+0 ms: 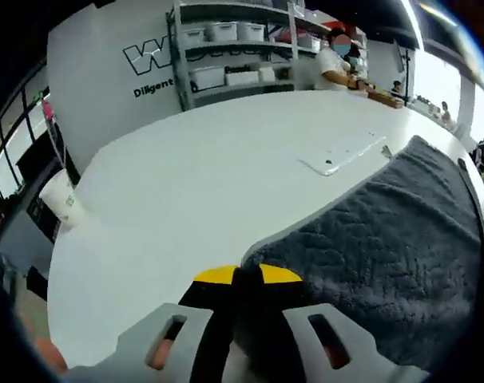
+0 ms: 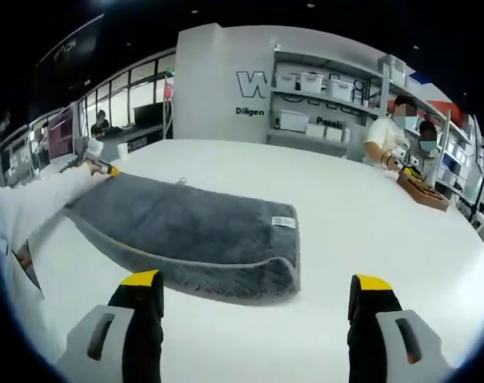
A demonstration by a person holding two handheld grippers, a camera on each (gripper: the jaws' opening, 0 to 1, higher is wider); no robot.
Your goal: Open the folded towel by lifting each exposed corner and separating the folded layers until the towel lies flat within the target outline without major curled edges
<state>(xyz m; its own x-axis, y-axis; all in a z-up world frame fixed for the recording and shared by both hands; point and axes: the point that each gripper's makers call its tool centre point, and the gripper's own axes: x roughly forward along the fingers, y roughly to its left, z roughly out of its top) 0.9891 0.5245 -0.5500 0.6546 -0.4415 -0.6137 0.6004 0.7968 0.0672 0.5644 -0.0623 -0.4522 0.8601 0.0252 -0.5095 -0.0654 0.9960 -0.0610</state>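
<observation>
Bright, even light from ceiling strip lights [image 1: 412,22] is washing over the white table [image 1: 186,191], which is showing only soft, faint shadows under the grey towel [image 2: 186,227] in the right gripper view. Windows [image 1: 22,140] are glaring, blowing out the far right of the left gripper view. Fisheye distortion is bending straight lines and smearing the edges of both views, while the centres are staying reasonably sharp.
</observation>
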